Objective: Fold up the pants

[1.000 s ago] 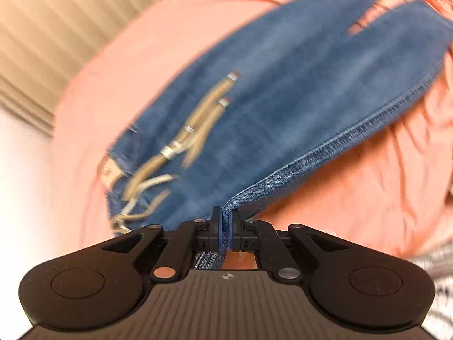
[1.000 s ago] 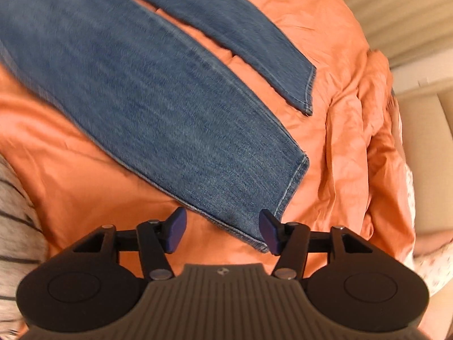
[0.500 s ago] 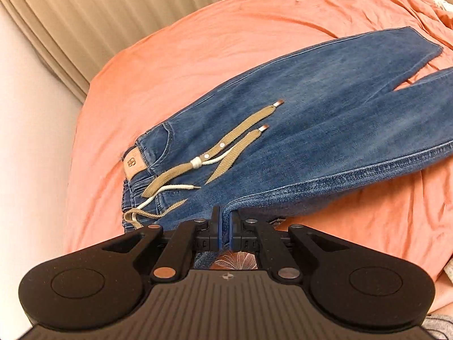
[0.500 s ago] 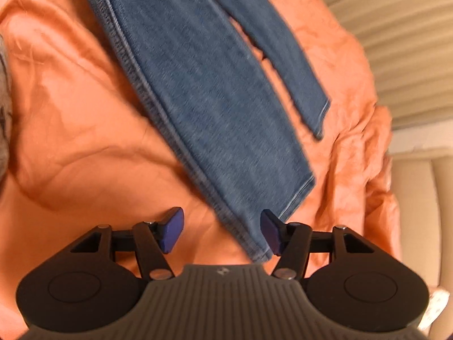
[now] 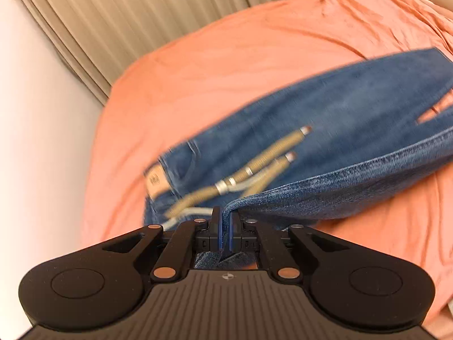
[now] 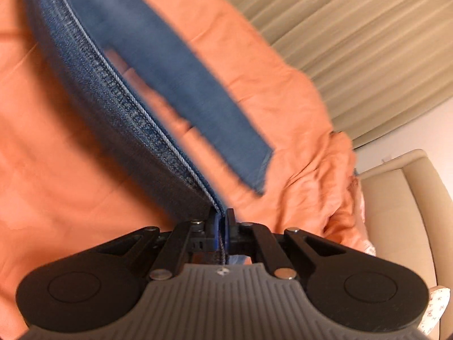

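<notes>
A: Well, the left wrist view alone shows the waist of the jeans (image 5: 334,119), with the tan drawstrings (image 5: 254,167) and the leather patch (image 5: 155,180), on the orange sheet (image 5: 226,56).

B: And the right wrist view has the leg ends: one leg flat on the sheet (image 6: 283,85).

A: The left gripper (image 5: 225,226) is clenched on a raised denim edge.

B: The right gripper (image 6: 222,232) has just snapped closed, with the side seam pinched between its fingers.

Each black hand-held gripper (image 5: 224,228) has blue pads (silver screws) and ribbed grey housing.
</notes>
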`<state>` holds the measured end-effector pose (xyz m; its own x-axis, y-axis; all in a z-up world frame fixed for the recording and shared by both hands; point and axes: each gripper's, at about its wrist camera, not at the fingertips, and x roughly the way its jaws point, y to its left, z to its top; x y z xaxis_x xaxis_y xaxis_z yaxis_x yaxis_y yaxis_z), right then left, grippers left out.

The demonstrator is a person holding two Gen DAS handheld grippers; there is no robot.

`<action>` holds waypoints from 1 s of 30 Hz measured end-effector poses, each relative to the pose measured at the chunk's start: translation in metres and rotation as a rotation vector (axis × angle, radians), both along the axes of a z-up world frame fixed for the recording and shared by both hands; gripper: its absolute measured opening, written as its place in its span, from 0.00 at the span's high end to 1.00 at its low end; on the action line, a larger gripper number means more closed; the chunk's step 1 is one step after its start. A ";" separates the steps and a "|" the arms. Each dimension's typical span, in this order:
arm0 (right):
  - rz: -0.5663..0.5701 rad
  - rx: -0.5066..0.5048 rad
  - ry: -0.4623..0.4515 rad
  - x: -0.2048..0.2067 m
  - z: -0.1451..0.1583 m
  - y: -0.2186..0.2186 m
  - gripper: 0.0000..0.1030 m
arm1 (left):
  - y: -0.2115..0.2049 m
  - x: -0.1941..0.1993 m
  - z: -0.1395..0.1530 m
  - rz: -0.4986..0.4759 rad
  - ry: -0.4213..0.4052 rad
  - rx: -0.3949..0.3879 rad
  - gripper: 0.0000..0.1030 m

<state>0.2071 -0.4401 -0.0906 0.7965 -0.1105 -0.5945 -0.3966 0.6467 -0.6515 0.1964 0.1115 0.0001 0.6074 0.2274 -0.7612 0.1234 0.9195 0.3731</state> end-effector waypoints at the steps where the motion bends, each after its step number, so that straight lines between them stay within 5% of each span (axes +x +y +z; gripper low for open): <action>1: -0.006 0.003 -0.017 0.012 0.008 0.001 1.00 | 0.000 0.008 0.005 0.002 -0.017 0.004 0.96; 7: -0.046 0.033 -0.076 0.096 0.043 0.017 1.00 | 0.006 0.070 0.024 0.019 -0.085 0.036 0.96; 12: -0.109 0.082 -0.038 0.181 0.043 0.033 1.00 | 0.012 0.144 0.004 0.039 -0.066 0.052 0.96; 21: -0.149 -0.015 0.089 0.307 -0.048 0.081 1.00 | 0.024 0.239 -0.085 0.044 0.064 0.059 0.96; 30: -0.163 -0.052 0.179 0.338 -0.110 0.098 1.00 | 0.041 0.257 -0.133 0.037 0.127 0.048 0.95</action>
